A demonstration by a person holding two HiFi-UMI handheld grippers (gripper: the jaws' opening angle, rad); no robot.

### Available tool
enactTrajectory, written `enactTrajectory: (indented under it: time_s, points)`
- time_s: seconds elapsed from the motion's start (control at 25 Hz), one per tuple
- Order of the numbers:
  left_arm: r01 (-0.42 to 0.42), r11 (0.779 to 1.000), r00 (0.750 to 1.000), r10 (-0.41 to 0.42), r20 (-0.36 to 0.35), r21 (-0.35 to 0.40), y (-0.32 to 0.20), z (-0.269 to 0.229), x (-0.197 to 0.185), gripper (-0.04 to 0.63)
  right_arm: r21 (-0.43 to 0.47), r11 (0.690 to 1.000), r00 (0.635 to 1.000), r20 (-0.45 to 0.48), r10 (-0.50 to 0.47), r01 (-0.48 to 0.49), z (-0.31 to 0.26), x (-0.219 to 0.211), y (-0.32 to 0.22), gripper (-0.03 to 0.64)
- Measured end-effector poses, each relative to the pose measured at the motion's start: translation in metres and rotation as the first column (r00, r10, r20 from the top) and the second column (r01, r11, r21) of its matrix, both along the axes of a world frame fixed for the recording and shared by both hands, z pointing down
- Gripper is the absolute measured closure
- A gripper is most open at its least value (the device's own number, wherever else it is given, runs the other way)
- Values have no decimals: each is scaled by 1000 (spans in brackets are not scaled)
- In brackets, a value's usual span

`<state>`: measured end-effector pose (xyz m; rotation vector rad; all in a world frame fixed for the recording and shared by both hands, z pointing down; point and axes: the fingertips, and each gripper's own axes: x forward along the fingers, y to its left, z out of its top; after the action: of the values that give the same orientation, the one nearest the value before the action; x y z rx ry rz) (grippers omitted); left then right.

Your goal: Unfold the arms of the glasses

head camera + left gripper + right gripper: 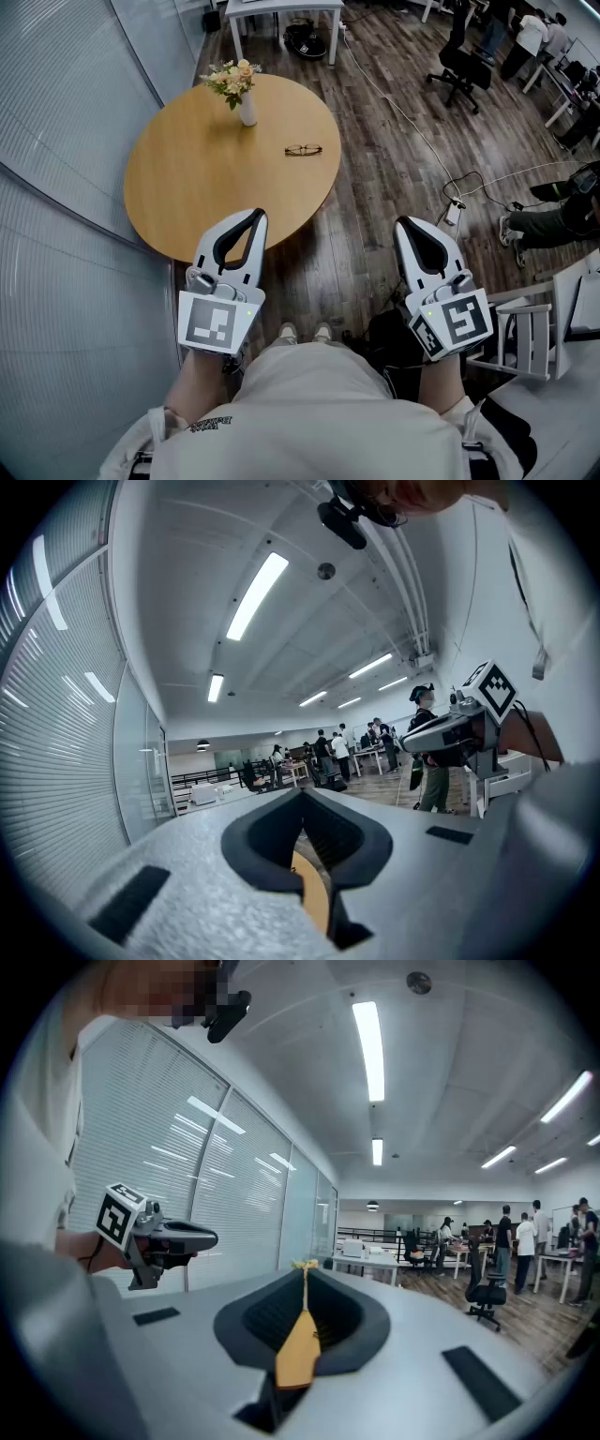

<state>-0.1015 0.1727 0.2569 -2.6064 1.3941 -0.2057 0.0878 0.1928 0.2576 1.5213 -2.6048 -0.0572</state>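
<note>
- While the glasses (pixel 303 149) lie alone on the round wooden table (pixel 206 192), toward its right edge in the head view, nothing of the task looks begun. They are too small to read closely, but no arm sticks out from the frame, so I judge both arms folded.
- A white vase of flowers (pixel 246 105) stands further back on the same table, well apart from the glasses.
- The left gripper (pixel 254 217) is held level in front of the person's body, near the table's near edge and well apart from the glasses. Its fingers are clenched together on nothing; its own view shows only a sliver of tabletop through the slot beneath the tips.
- The right gripper (pixel 405 226) is held level beside it, over the dark wood floor (pixel 394 169) to the right of the table. Its fingers are pressed tip to tip and empty too.
- By my reading the whole job is left: bring both grippers to the glasses, steady the frame with one, and swing out each arm in turn.
- Further out are an office chair (pixel 457 67), cables on the floor and people at distant desks.
</note>
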Motion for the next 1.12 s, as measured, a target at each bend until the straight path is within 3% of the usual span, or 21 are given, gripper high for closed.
enactTrajectory:
  time_s: [0.4,0.72,0.88,1.12]
  points:
    - [-3,1000,1000,4,21,-25,-2,13,13,572,-3,999,998,44,33,-33,4,20,-4,583]
    - [28,999,998,-27,57,-30,0,26,13,572,-11,1000,999,42,0,0,10,25,-5,583]
    - [44,996,999,-44,7,-74,7,30,23,572,-12,1000,1000,19,-18,18,19,30,-3,583]
    - [52,995,999,-52,4,-89,8,40,33,572,-26,999,998,34,-45,46,30,41,-5,583]
